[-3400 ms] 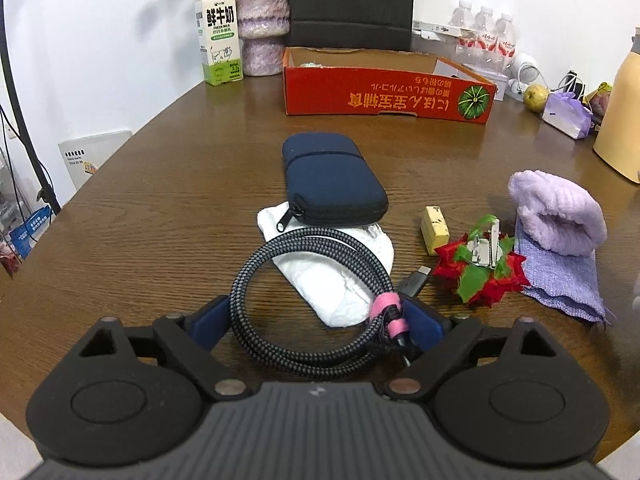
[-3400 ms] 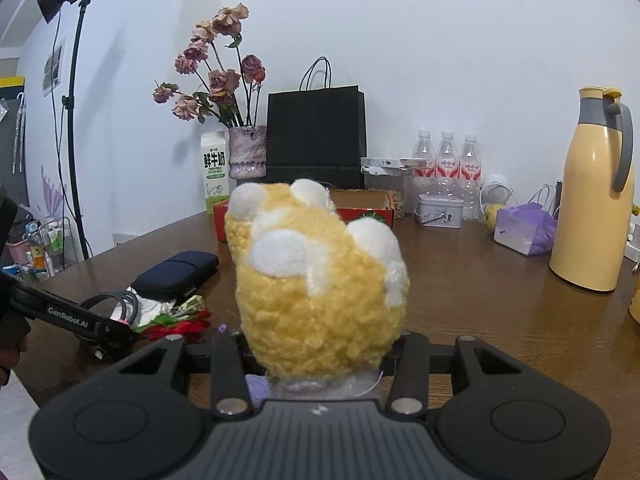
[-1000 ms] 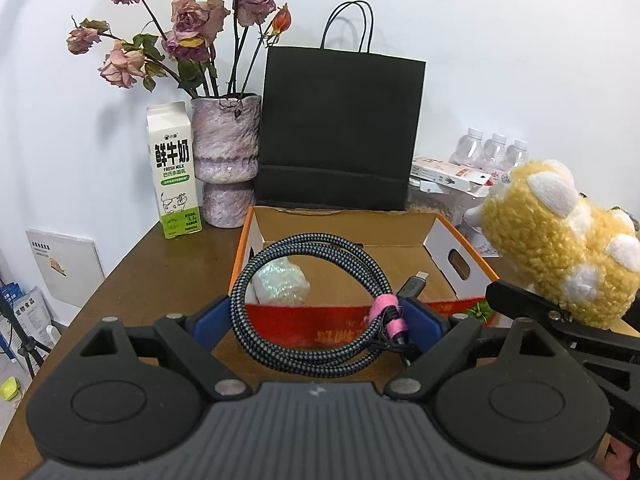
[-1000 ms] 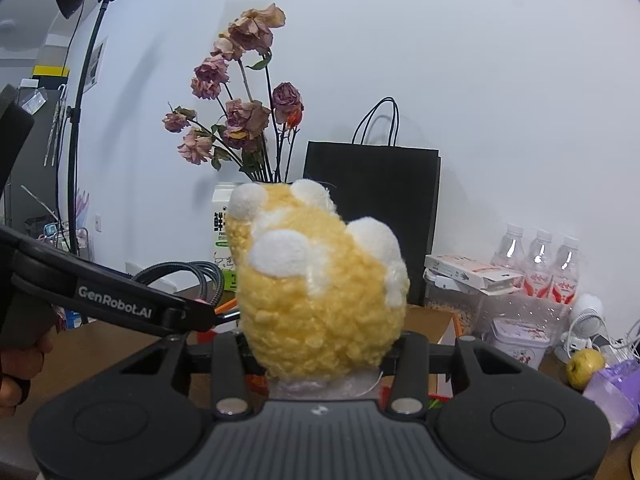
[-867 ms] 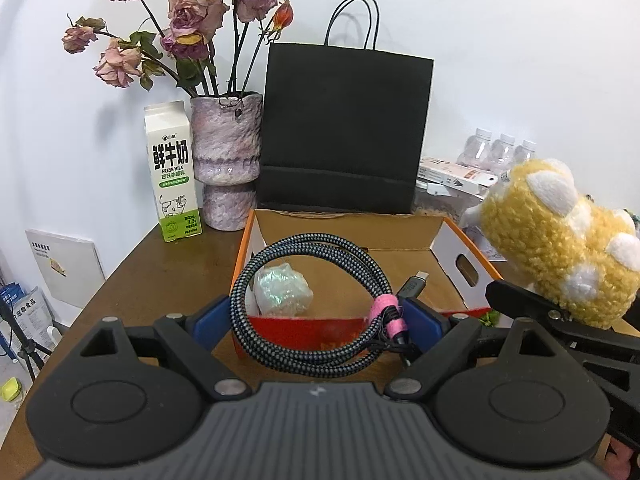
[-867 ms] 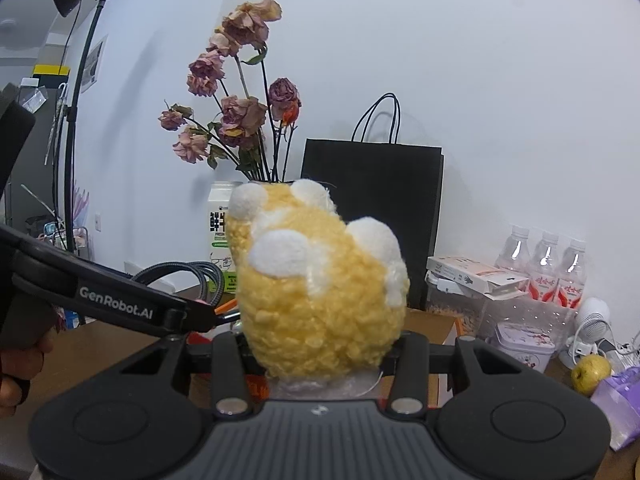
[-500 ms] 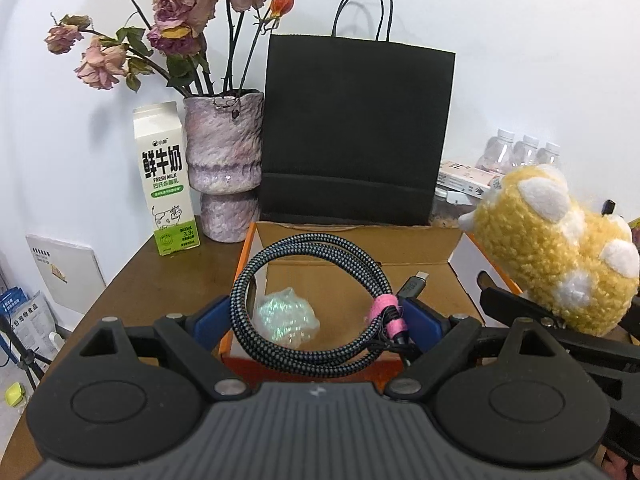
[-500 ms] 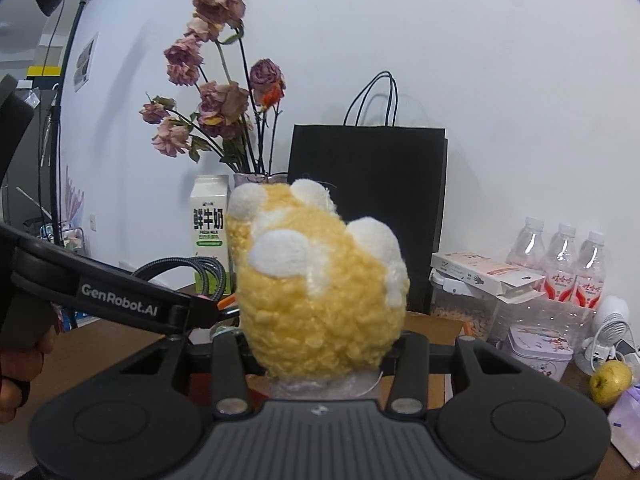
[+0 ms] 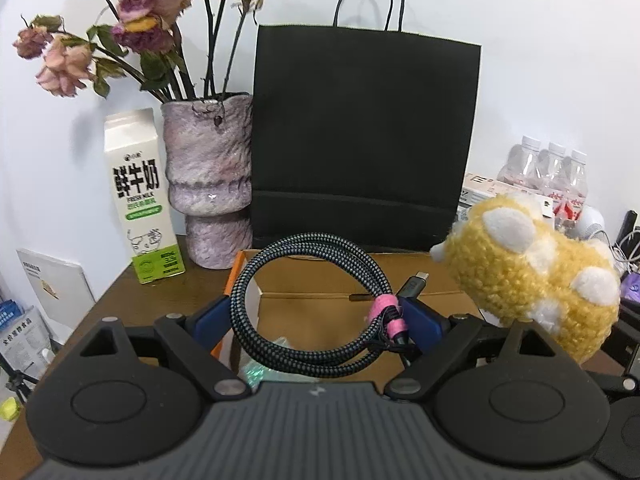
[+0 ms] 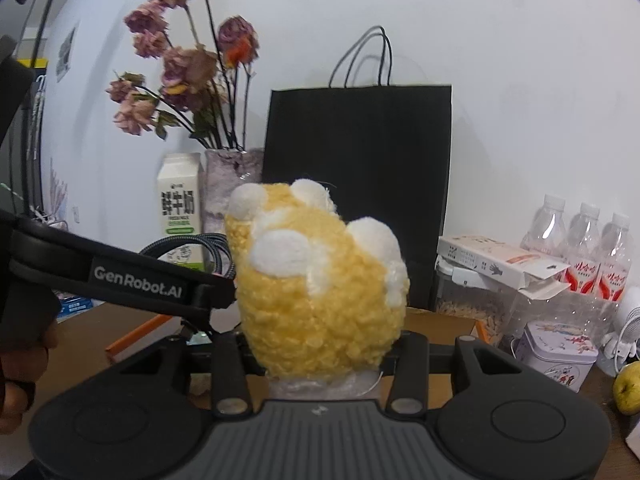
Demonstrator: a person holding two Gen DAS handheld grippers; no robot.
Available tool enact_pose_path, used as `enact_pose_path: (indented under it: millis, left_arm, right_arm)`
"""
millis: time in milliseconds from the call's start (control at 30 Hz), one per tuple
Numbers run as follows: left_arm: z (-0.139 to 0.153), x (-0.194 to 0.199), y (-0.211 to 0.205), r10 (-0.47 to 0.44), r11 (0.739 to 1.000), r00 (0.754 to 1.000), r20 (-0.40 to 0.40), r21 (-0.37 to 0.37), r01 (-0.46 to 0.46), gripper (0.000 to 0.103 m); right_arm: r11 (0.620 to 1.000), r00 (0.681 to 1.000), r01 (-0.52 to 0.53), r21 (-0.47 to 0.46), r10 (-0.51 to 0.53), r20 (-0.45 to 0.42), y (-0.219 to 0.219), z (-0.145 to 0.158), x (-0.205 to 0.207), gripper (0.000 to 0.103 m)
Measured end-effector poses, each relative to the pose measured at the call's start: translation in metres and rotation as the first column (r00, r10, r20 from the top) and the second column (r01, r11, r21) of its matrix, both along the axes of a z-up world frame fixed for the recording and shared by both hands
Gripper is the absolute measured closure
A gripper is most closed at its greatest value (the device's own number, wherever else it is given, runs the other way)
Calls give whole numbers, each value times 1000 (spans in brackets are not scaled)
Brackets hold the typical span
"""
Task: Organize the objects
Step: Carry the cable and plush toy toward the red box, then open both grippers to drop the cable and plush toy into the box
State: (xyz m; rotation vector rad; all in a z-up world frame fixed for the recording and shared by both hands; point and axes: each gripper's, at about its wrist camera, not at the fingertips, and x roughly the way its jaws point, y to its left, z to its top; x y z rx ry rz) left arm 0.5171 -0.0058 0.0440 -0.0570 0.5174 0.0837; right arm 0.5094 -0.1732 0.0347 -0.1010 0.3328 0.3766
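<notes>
The left gripper (image 9: 320,316) is clamped on a coiled cable (image 9: 316,308), and the right gripper (image 10: 320,344) pinches a yellow plush toy (image 10: 320,292); both hang over the open cardboard box (image 9: 344,280). This looks like the drop-off step. Next, each should lower into the box and open, clear of the wrapped bundle (image 9: 260,368) inside.

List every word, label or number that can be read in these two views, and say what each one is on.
"鲜牛奶" and "FRESH MILK": on the milk carton; its smaller print is unreadable.
"GenRobot.AI": on the side of the left gripper, seen from the right wrist view.
Red bottle labels on the water bottles: characters too blurred to read.
Print on the white box, the decorated tin and the leaning booklet: too small to read.
</notes>
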Motion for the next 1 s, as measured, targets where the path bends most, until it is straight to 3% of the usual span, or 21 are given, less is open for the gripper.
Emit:
enact_pose_path:
  millis: [300,600,667,700,767,833,867,1000]
  left_arm:
    - [-33,24,3,10,1000,999,37,-14,-9,11]
    - [-41,28,7,5,1000,999,52,-10,-4,10]
    - [-41,27,10,20,1000,998,68,-25,-18,8]
    - [-41,26,11,23,999,997,80,-29,-21,0]
    - [-40,23,11,24,999,994,105,-32,-21,0]
    - [-39,24,10,24,999,995,98,-27,-21,0]
    - [-40,25,10,24,999,996,90,-27,-22,0]
    - [-42,27,12,36,999,997,67,-34,-34,0]
  right_arm:
    - [999,999,41,1,-41,-29,0,-21,26,61]
    - [997,997,63,-39,-65,-51,2,-36,34,61]
    - [997,996,70,-41,-72,-55,2,-38,34,60]
    - [997,996,72,-42,-74,-59,2,-38,35,59]
    - [996,994,84,-37,-87,-65,0,-39,35,51]
    - [993,992,108,-37,-110,-62,-1,-39,36,11]
    - [993,992,117,-33,-118,-52,-2,-39,35,4]
    - [992,991,127,-12,-128,-40,-6,-35,34,1]
